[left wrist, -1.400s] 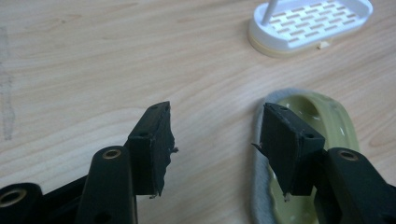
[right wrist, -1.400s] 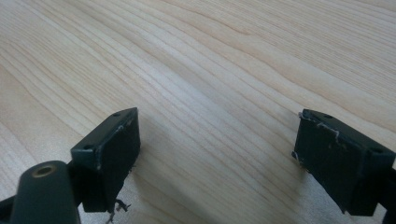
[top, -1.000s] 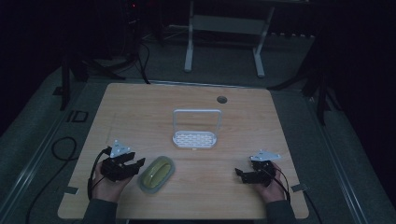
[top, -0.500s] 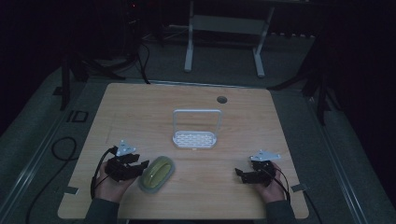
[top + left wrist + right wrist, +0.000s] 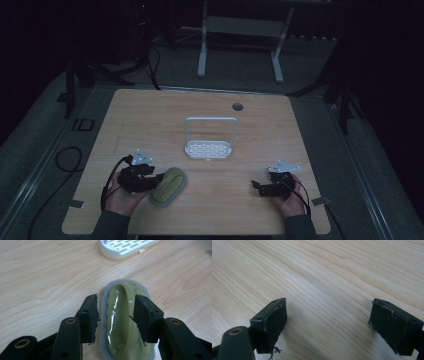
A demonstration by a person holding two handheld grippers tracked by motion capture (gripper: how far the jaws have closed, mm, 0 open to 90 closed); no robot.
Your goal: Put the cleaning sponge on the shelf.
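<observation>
Your left gripper sits low over the oval olive-green scrubber with the grey felt base, its two black jaws straddling the raised green grip. The jaws have just been closing in on it: the right-hand pad looks to be at the edge of the glossy ridge, while a narrow gap shows between the left-hand pad and the scrubber, so the grip is not yet made. From the high view the same gripper points toward the scrubber, which lies flat on the light wooden table near your edge, left of centre, and your left hand rests on the table behind it.

Your right gripper has its jaws spread wide with nothing between them, just bare wood grain beneath. In the high view it lies near the table's front right, well apart from the scrubber, held in your right hand.

Farther out, the white slotted plastic rack with the tall hoop handle stands near the middle of the table, beyond the scrubber and apart from it; its perforated base shows at the top of the left gripper view.
</observation>
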